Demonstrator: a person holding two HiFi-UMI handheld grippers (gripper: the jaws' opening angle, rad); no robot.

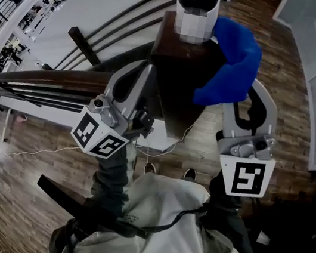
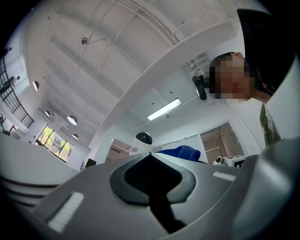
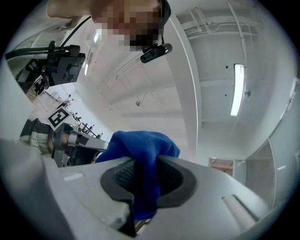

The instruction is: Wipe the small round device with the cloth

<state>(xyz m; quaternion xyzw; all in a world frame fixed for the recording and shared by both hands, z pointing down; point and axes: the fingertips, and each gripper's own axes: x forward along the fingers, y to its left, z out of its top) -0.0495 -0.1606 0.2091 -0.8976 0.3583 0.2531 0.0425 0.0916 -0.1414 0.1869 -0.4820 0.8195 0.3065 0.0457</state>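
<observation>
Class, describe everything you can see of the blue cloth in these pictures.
The blue cloth is soft, fuzzy-looking fabric, bunched into a crumpled wad. The right tongs are shut on it: a strip runs down between the jaws, the bulk bulging past their tips. It sits just right of the small round device, beside a dark wooden block; whether it touches the device cannot be told.
</observation>
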